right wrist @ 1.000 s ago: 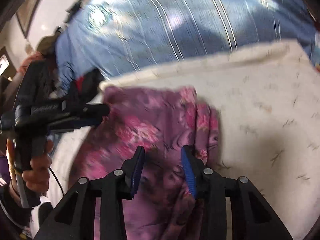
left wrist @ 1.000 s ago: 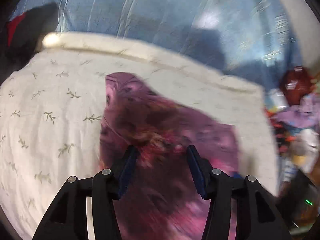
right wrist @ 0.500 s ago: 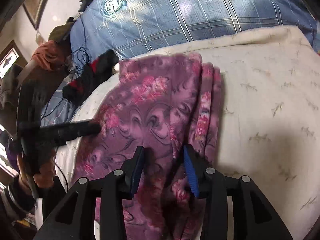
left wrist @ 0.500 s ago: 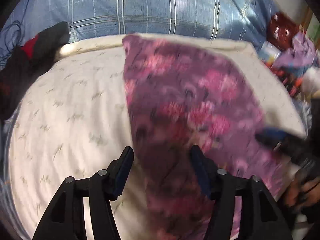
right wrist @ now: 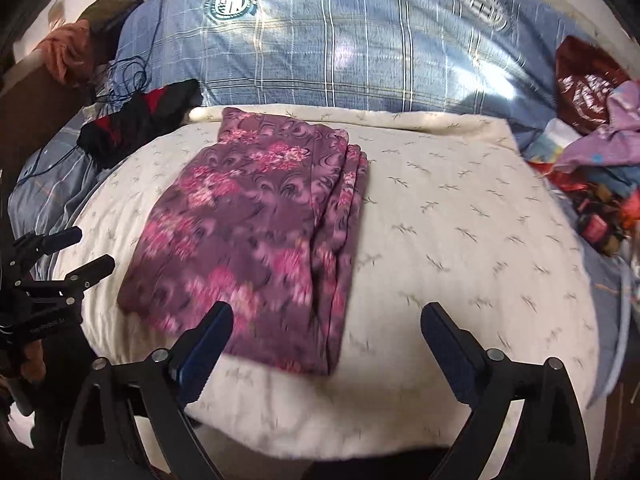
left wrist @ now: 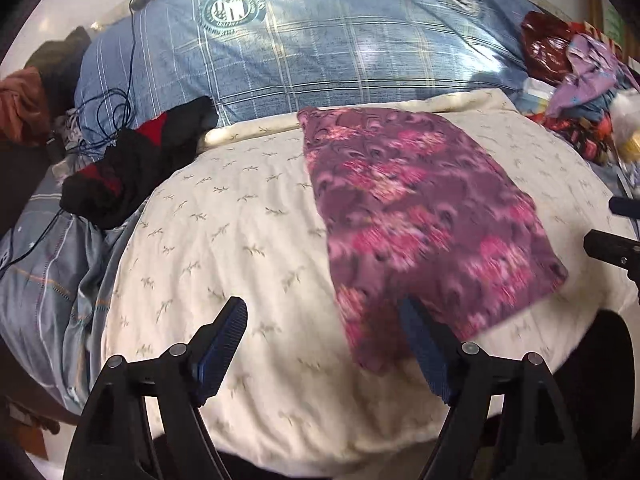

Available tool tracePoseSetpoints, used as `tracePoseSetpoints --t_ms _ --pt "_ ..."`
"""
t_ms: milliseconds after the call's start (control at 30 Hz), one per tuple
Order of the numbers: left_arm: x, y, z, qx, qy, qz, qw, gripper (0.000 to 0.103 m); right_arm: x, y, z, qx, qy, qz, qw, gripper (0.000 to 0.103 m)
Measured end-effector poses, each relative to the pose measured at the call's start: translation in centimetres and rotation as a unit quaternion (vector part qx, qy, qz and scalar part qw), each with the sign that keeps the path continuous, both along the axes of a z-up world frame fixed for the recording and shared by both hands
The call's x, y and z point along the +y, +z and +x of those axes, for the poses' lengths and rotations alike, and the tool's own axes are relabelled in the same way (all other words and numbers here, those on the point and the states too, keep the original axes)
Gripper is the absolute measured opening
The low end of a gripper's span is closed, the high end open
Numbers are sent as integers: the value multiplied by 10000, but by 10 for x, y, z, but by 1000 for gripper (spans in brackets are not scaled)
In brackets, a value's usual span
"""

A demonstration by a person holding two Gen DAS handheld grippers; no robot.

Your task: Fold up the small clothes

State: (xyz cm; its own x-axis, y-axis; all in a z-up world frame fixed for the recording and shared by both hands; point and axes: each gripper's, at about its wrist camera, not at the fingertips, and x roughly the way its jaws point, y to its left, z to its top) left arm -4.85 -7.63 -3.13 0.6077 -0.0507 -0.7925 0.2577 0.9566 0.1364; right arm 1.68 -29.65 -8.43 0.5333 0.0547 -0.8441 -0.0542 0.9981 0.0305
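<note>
Left wrist view: the left gripper (left wrist: 324,344) stands with jaws wide apart, empty. The folded purple floral fabric garment (left wrist: 420,216) lies flat on the cream leaf-print blanket (left wrist: 224,240); its near edge is blurred, partly hidden behind the right-hand finger.

Right wrist view: the right gripper (right wrist: 326,338) is likewise spread, holding nothing (garment's stacked fold edges show on the right side). The black-and-red cloth (right wrist: 136,120) is heaped beyond.

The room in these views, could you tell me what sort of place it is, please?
Most likely a bedroom. A cream blanket is spread over blue plaid bedding, a folded purple garment lies on it, and loose clothes are heaped at the side.
</note>
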Motion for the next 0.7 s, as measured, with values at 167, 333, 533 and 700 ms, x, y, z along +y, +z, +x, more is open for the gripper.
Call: tracePoseSetpoints --t_ms 167,333,533,700 --pt "-12 -11 -19 202 -154 214 9994 79 20 14 -29 -346 -24 -693 9970 103" --pt "-15 -12 -27 181 -18 167 9997 79 29 17 -41 -216 99 -790 9966 103" --pt "-19 -11 -25 252 -28 -136 9996 79 26 14 -47 -78 118 -586 9982 103" --pt "-24 -4 -31 268 -179 -316 9990 79 24 10 -51 -33 43 -702 9975 103"
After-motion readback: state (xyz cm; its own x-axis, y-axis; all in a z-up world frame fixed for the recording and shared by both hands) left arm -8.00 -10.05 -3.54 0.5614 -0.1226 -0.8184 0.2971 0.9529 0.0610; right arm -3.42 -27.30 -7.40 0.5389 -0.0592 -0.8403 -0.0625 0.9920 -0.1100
